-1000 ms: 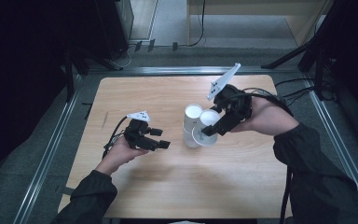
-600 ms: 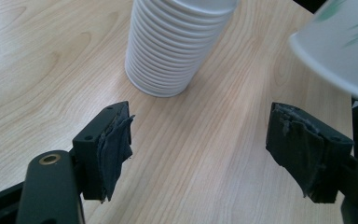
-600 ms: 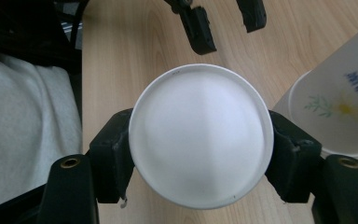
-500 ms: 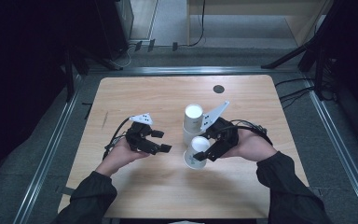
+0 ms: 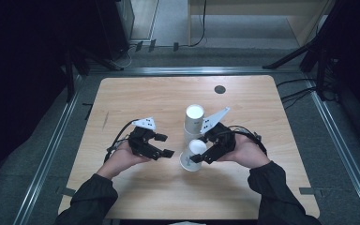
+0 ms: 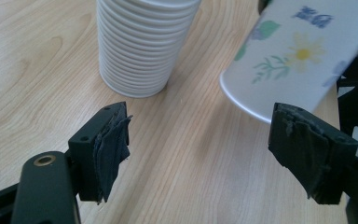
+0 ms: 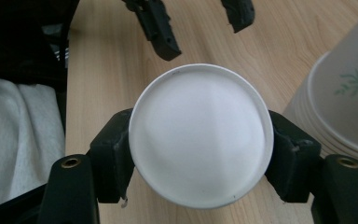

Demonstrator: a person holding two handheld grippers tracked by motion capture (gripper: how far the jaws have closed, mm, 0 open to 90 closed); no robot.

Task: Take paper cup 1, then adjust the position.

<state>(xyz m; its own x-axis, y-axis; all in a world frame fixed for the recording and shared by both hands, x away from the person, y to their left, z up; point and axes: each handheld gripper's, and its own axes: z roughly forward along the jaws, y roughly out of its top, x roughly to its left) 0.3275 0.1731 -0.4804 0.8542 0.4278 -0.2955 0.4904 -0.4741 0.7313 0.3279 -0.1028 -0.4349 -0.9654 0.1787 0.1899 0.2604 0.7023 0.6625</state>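
A white paper cup (image 5: pixel 193 154) printed with flowers is tipped on a slant, base up, low over the counter. Just behind it a tall stack of matching cups (image 5: pixel 193 123) stands upside down.

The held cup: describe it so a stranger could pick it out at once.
On the wooden table, near its middle, stands a stack of cups. Just in front of it, the right gripper clamps a single cup. Unlike the upright stack, it is alone, tilted, and flower-printed.
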